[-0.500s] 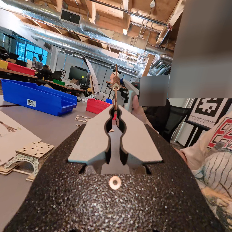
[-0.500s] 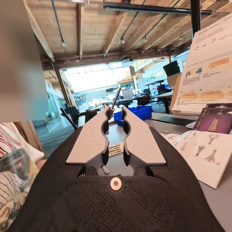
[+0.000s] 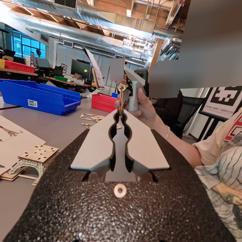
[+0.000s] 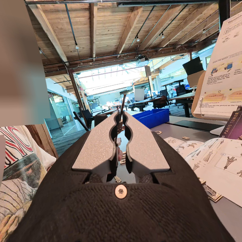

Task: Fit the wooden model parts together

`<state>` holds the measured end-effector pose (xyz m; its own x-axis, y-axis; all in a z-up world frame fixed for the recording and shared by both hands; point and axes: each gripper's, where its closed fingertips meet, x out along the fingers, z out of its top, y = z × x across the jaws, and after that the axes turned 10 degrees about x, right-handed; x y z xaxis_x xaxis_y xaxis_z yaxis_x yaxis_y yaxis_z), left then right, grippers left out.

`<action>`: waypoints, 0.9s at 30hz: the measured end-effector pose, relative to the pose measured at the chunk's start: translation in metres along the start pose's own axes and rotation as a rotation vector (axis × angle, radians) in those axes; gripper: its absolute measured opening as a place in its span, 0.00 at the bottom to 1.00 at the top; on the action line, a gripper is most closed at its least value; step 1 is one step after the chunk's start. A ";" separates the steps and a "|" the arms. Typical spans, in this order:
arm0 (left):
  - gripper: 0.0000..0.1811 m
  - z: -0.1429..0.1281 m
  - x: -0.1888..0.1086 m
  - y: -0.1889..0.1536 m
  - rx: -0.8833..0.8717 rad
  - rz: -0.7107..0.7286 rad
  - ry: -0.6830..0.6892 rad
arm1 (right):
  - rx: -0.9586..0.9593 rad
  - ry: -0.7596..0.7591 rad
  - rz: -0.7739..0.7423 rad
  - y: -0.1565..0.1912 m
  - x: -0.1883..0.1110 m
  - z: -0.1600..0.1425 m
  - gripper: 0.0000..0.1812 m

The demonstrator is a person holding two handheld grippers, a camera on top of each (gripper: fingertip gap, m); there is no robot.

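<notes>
- In the left wrist view, the left gripper (image 3: 120, 113) is seen at frame centre, clenched at its tips on the foot of a thin wooden spire piece (image 3: 121, 94), which is held upright above the grey table (image 3: 55, 125).
- Just behind the spire, the right gripper (image 3: 127, 83) is gripped by a hand (image 3: 142, 107); contact between it and the spire cannot be told from here.
- At lower left, the arched tower base (image 3: 31, 161) is left standing on the table, beside an instruction sheet (image 3: 15, 136).
- Loose cut-out parts (image 3: 91, 117) are scattered mid-frame; farther back, a blue bin (image 3: 39, 95) and a red bin (image 3: 103, 102) are seen.
- In the right wrist view, the right gripper (image 4: 121, 117) is nearly closed around a dark, thin stick-like part (image 4: 122, 104) at centre; a firm grasp cannot be confirmed.
</notes>
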<state>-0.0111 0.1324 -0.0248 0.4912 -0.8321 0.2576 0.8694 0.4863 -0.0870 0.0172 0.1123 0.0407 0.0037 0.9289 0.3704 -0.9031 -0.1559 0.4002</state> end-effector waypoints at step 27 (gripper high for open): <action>0.13 -0.016 0.014 -0.008 0.250 -0.034 0.365 | -0.053 0.344 -0.046 0.006 0.000 -0.054 0.00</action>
<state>-0.0098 0.1125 -0.0359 0.4877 -0.8667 -0.1047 0.8682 0.4688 0.1627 -0.0109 0.1295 -0.0021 -0.0923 0.9947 0.0450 -0.9265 -0.1024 0.3621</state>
